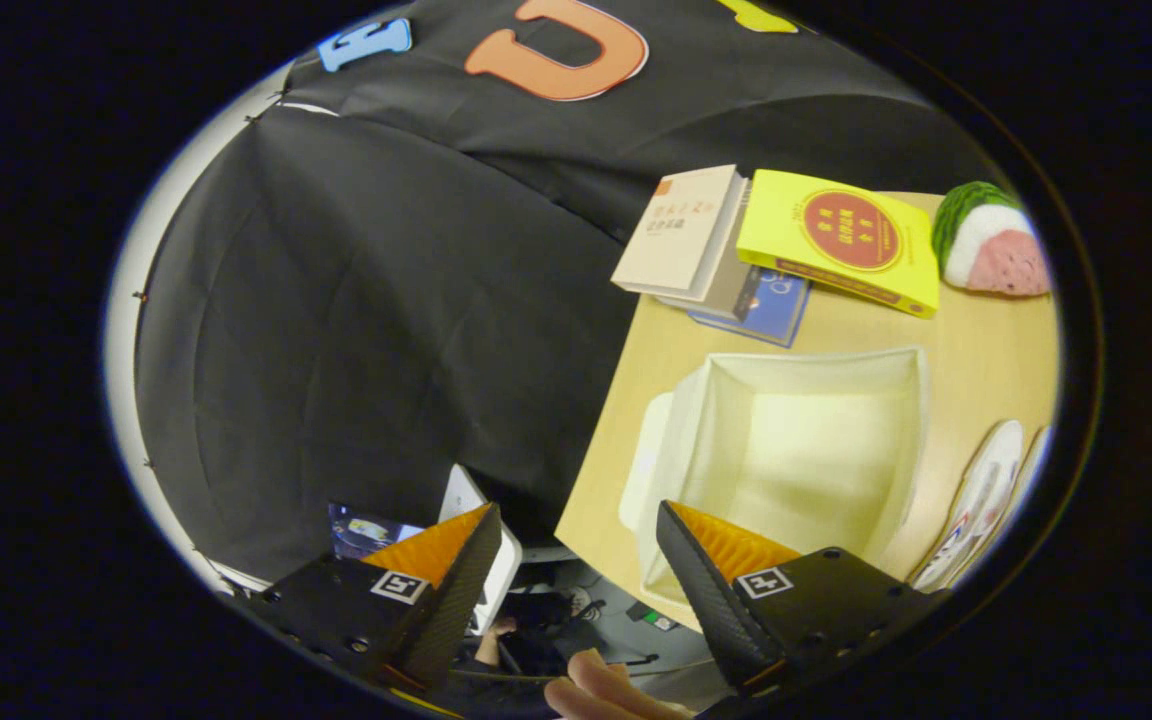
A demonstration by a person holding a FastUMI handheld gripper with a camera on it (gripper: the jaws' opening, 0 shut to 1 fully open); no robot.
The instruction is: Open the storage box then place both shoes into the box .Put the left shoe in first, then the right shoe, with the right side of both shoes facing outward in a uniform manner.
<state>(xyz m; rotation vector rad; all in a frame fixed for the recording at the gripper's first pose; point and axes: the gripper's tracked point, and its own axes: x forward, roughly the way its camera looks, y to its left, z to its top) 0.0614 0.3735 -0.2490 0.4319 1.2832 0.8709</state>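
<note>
A white fabric storage box [796, 440] stands open on the wooden table [656, 360], its inside bare. Its lid [642, 460] lies flat on the table against the box's side, partly under it. Two white shoes [981, 500] lie side by side just past the box's other side. My gripper [576, 545] hovers above the table's edge, open, nothing between its fingers. One finger [726, 570] hangs over the box's near corner; the other finger [446, 570] is off the table, over the floor.
Beyond the box lie a stack of books [706, 240] and a yellow book [841, 240]. A watermelon-slice plush [991, 240] sits past them. A person's hand [601, 690] shows below the fingers. A white device with a screen [376, 530] stands on the floor.
</note>
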